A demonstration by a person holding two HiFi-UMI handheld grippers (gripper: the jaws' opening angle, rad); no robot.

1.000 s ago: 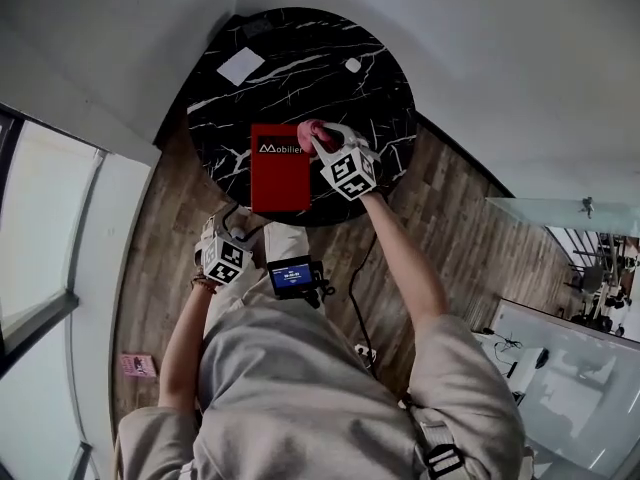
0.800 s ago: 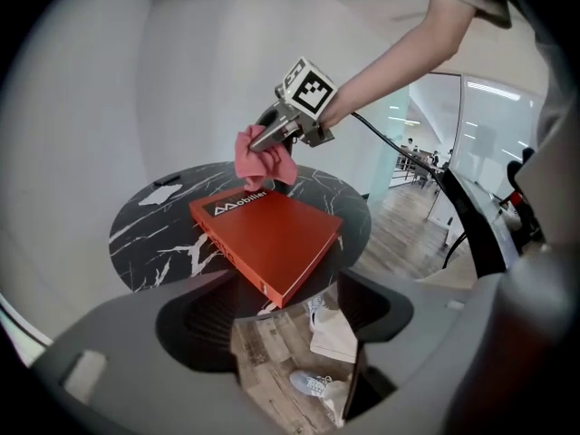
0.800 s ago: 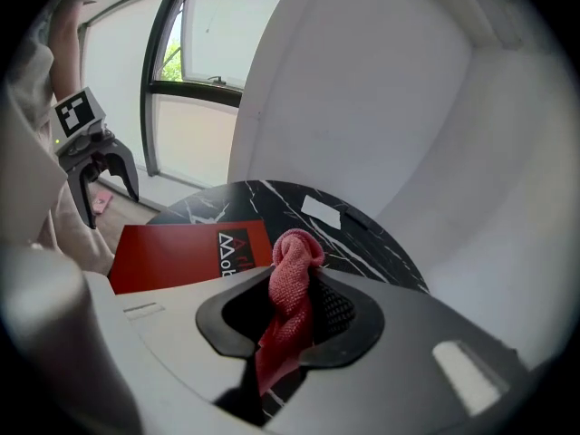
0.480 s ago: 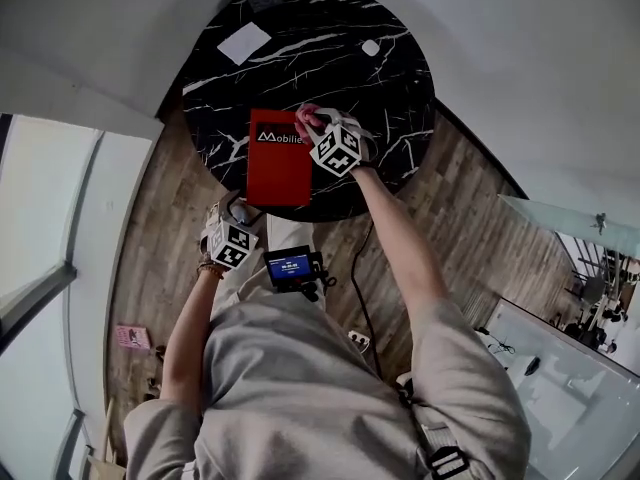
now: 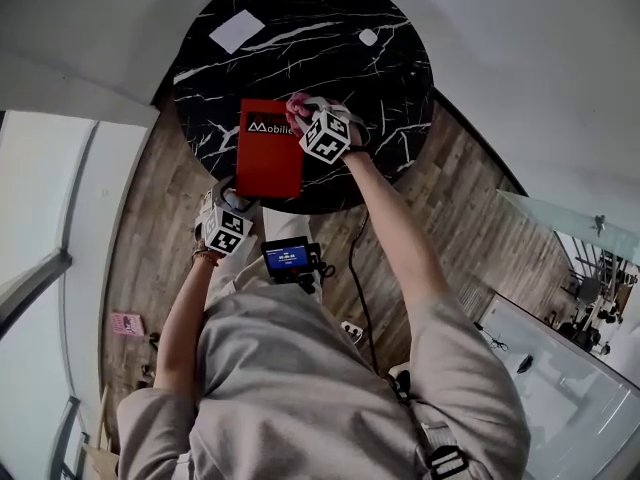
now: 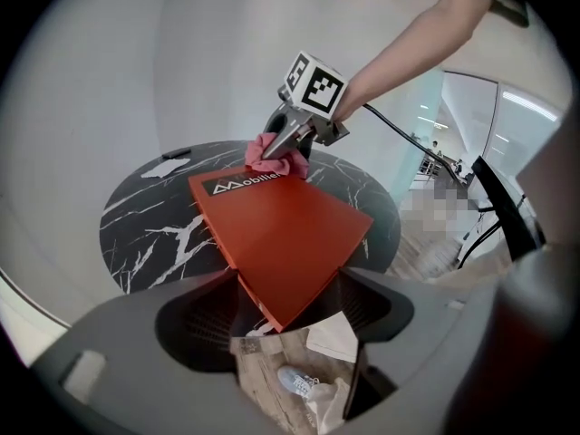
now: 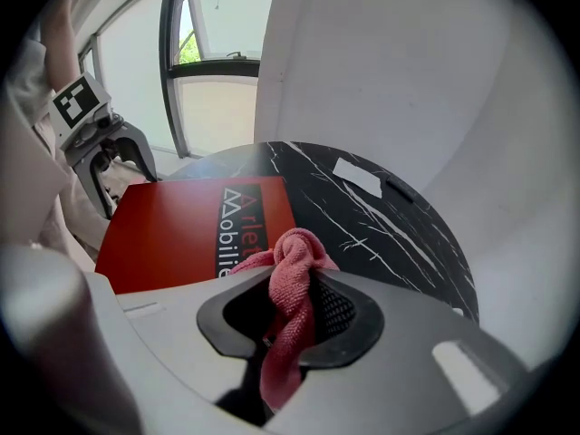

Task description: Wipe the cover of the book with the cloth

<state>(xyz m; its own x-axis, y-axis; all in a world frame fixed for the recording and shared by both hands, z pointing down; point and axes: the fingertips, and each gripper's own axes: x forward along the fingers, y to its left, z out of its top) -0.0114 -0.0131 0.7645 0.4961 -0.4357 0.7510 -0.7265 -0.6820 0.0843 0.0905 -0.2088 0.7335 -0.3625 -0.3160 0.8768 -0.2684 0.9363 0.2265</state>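
A red book [image 5: 268,153] with white print lies on the near part of a round black marble table [image 5: 390,88], its near corner over the edge. My right gripper [image 5: 300,118] is shut on a bunched pink cloth [image 7: 294,261], which rests at the book's far right corner by the print [image 6: 243,185]. From the left gripper view the cloth [image 6: 275,159] touches the cover there. My left gripper [image 6: 285,288] stands wide open, with the book's near corner [image 6: 281,302] reaching in between its jaws. Whether the pads touch the book I cannot tell.
A white card [image 5: 237,30] and a small white object [image 5: 368,37] lie on the far part of the table. A small screen device [image 5: 288,258] hangs at the person's waist. Around the table are wooden floor, white walls and a window at the left.
The right gripper has come down with the cloth onto the book's far right corner. The left gripper has sunk and closed in on the book's near corner.
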